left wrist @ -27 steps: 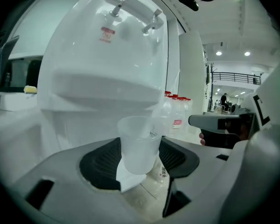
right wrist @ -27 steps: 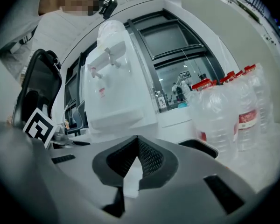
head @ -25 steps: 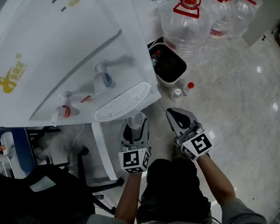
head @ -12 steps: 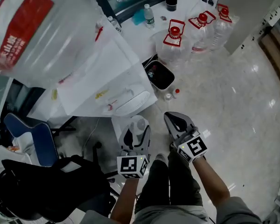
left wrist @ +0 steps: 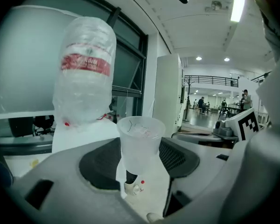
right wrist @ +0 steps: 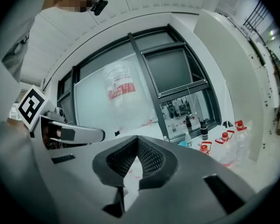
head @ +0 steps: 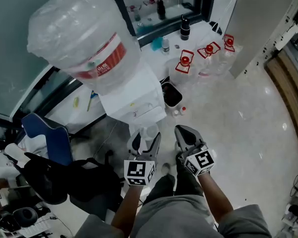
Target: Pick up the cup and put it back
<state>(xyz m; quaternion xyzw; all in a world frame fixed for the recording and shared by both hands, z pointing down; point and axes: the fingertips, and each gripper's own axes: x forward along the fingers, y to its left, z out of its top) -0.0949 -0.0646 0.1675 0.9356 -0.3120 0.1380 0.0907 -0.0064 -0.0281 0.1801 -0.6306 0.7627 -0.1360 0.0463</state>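
Observation:
A translucent plastic cup (left wrist: 140, 136) stands upright between the dark pads of my left gripper (left wrist: 140, 162), which is shut on it. From the head view the cup (head: 149, 132) shows in the left gripper (head: 145, 142), high above the floor. Below and ahead stands the white water dispenser (head: 134, 105). On top of it sits a large clear bottle (head: 87, 46) with a red label. My right gripper (head: 185, 134) hangs beside the left one, shut and with nothing in it. In the right gripper view its (right wrist: 137, 143) pads meet at the tips.
A black bin (head: 172, 94) stands right of the dispenser, with two small bottles (head: 179, 112) on the floor in front of it. Several clear jugs with red caps (head: 204, 58) stand behind. A blue chair (head: 47, 138) and a black bag (head: 84, 182) are at the left.
Both grippers and the head camera have risen a long way, the cup still in the left gripper. The dispenser and floor now look smaller and farther below.

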